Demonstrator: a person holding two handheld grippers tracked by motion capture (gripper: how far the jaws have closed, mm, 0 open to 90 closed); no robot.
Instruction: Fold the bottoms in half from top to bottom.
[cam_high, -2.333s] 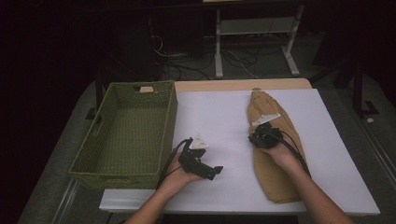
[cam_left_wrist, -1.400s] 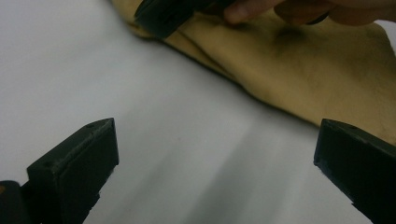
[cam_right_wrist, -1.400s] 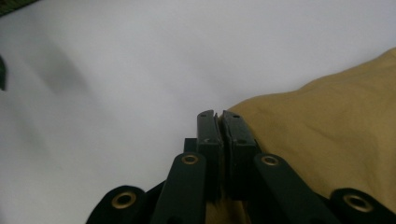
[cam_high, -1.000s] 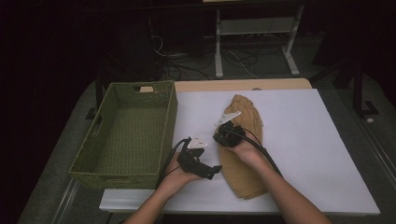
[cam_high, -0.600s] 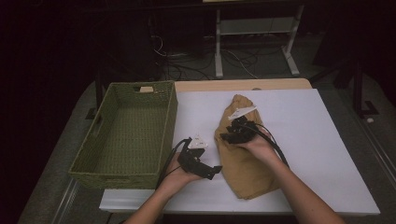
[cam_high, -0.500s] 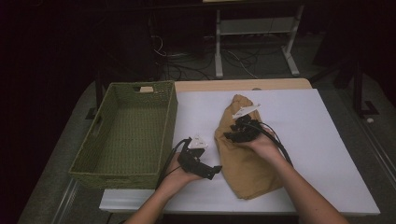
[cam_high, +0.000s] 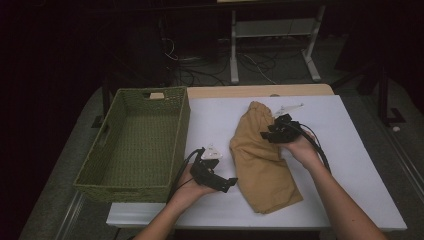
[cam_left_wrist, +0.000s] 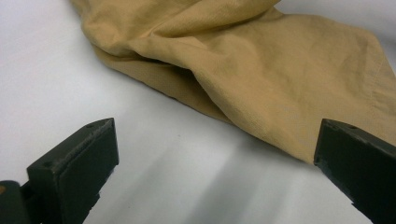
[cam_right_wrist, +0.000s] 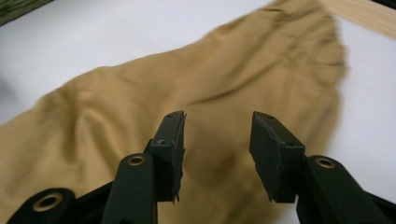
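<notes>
A tan cloth (cam_high: 260, 162) lies crumpled down the middle of the white table (cam_high: 350, 165), its far end bunched up. My right gripper (cam_high: 267, 134) hovers at the cloth's upper right edge, jaws open with nothing between them. In the right gripper view the open gripper (cam_right_wrist: 217, 128) looks down on the tan cloth (cam_right_wrist: 116, 107). My left gripper (cam_high: 227, 184) rests near the front edge, just left of the cloth. Its jaws stand wide open in the left gripper view (cam_left_wrist: 217, 144), with the cloth (cam_left_wrist: 261, 65) lying just beyond them.
A green woven basket (cam_high: 97, 167) stands on the table's left side, nothing visible inside it. A wooden strip (cam_high: 260, 91) runs along the table's far edge. Cables and a metal stand sit on the dark floor beyond.
The right gripper dragged the cloth's far end leftward, bunching it toward the middle, then drew back to the right with open jaws. The left gripper has stayed put.
</notes>
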